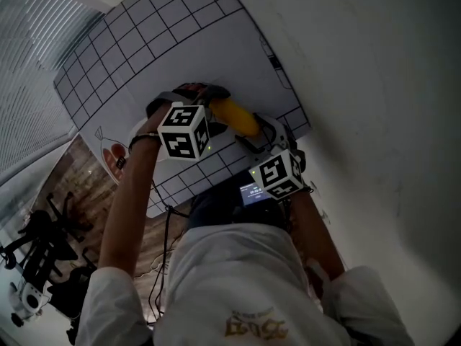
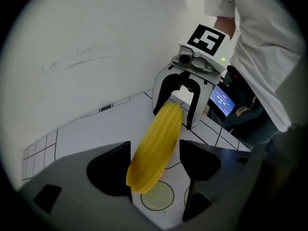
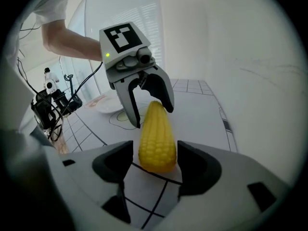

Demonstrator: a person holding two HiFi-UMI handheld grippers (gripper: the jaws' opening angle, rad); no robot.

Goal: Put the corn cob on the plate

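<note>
A long yellow corn cob (image 1: 235,117) lies across a white worktop sheet with black grid lines (image 1: 144,42), and a person holds one pair of tongs at each end of it. The left tongs (image 2: 153,163) are wide open. The fat brownish end of the corn cob sits between their two dark pads. It is close to the left pad, but the pads do not squeeze it. Under that end there is a small pale circle drawn on the sheet (image 2: 156,196). The right tongs (image 3: 155,166) are wide open too. The other end of the corn cob sits in the middle between their pads, with a little gap on each side, so they do not hold it either. That end looks like it rests on the sheet, right on a black line. The two pairs of tongs face each other, and each one points down at a slant. A round white plate (image 3: 107,105) sits on the sheet behind the left tongs, off to one side. The corn cob is near the plate but not on it. A small screen with a blue glow (image 2: 221,100) shows just behind the right tongs. The person wears a white shirt (image 1: 238,280) and leans over the worktop.
</note>
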